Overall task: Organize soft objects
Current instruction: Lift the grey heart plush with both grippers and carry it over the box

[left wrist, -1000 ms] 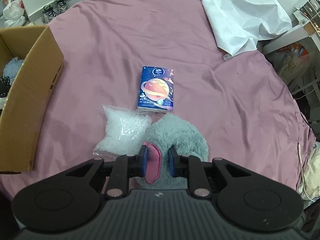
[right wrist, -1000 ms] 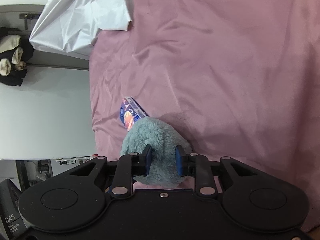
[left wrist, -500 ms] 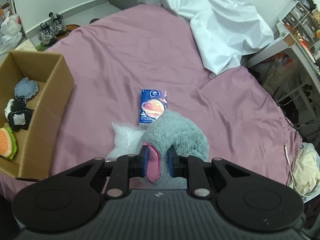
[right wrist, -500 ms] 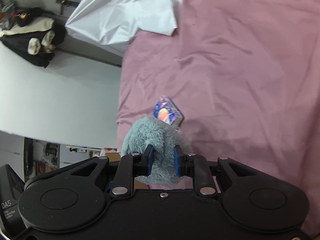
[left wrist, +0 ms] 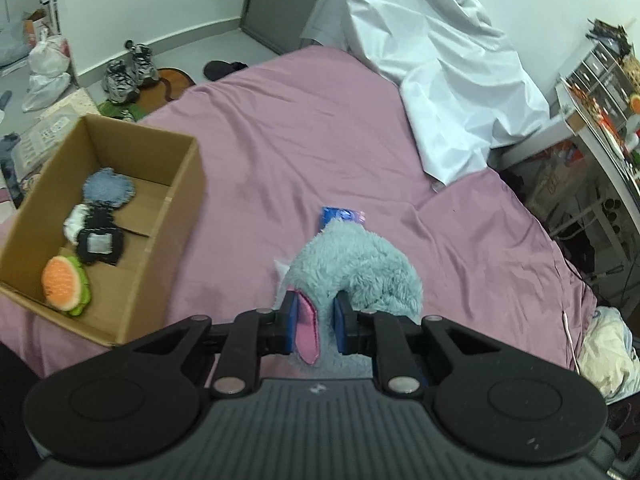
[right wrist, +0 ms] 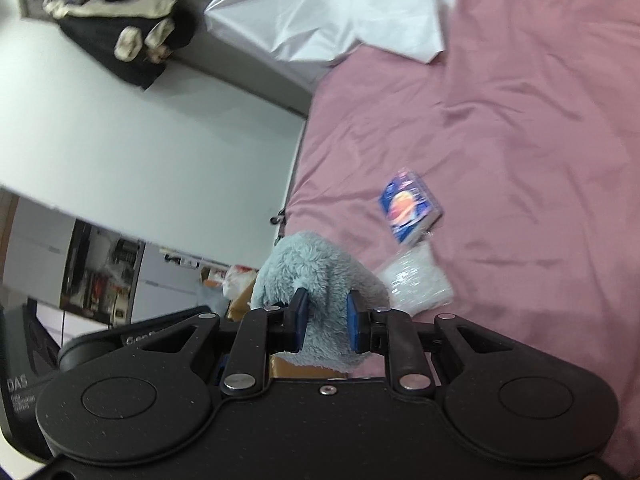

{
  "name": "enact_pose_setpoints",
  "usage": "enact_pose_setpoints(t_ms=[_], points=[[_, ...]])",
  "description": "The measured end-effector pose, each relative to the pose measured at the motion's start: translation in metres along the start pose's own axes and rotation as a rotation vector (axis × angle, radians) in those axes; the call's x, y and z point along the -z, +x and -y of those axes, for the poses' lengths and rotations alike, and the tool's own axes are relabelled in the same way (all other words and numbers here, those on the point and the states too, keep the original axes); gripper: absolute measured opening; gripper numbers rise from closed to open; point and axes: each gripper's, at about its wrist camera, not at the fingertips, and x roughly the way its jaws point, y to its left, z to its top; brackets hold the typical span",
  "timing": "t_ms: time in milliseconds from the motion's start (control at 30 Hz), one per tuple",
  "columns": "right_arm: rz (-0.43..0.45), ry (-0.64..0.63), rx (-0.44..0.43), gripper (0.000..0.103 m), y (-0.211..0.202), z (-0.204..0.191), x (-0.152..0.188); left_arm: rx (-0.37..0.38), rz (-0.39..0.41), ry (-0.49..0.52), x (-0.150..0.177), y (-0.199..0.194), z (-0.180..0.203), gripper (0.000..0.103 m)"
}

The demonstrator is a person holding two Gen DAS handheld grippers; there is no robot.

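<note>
A bed [left wrist: 320,152] covered in a wrinkled mauve sheet fills most of both views, with a crumpled white sheet [left wrist: 440,80] heaped at its far end. Beyond it the left wrist view shows grey floor, pale walls, a pair of sneakers [left wrist: 128,70] and white plastic bags. A cluttered shelf unit [left wrist: 600,80] stands to the right.

An open cardboard box [left wrist: 160,248] sits on the bed's left side, holding a blue fuzzy pad, a black-and-white piece and an orange-and-green plush.

The left tool [left wrist: 314,326] is clamped on the pink-lined edge of the grey-blue plush toy [left wrist: 360,268], and the right tool [right wrist: 324,320] is clamped on the toy's fluffy body; the toy hangs between them above the bed. Beneath lie a blue tissue pack [right wrist: 410,206] printed with an orange planet, its lettering too blurred to read, and just beside it a clear bag of white beads [right wrist: 416,284]. The letters "DAS" appear on the dark device at the lower left of the right wrist view.
</note>
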Motion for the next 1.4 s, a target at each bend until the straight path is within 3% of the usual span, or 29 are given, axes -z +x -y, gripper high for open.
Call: enact_pose_setpoints(t_ms=[333,567,767,933,1400], points=[[0.012,-0.079,-0.116,0.008,-0.001,-0.041,0.015,-0.018,0.016,-0.047,-0.007,-0.022,-0.040,0.015],[0.007,-0.093,-0.101,0.008,0.005,-0.046,0.021,-0.015,0.024,-0.081,-0.006,-0.024,-0.062,0.014],[-0.023,-0.099,-0.081,0.014,0.016,-0.050,0.027,0.020,0.029,-0.113,-0.012,-0.030,-0.075,0.014],[-0.038,-0.111,-0.083,0.025,0.028,-0.059,0.034,0.027,0.055,-0.130,-0.020,-0.038,-0.087,0.014],[-0.095,-0.124,-0.125,0.027,0.072,-0.086,0.047,0.029,0.069,-0.185,-0.043,-0.040,-0.138,0.014]])
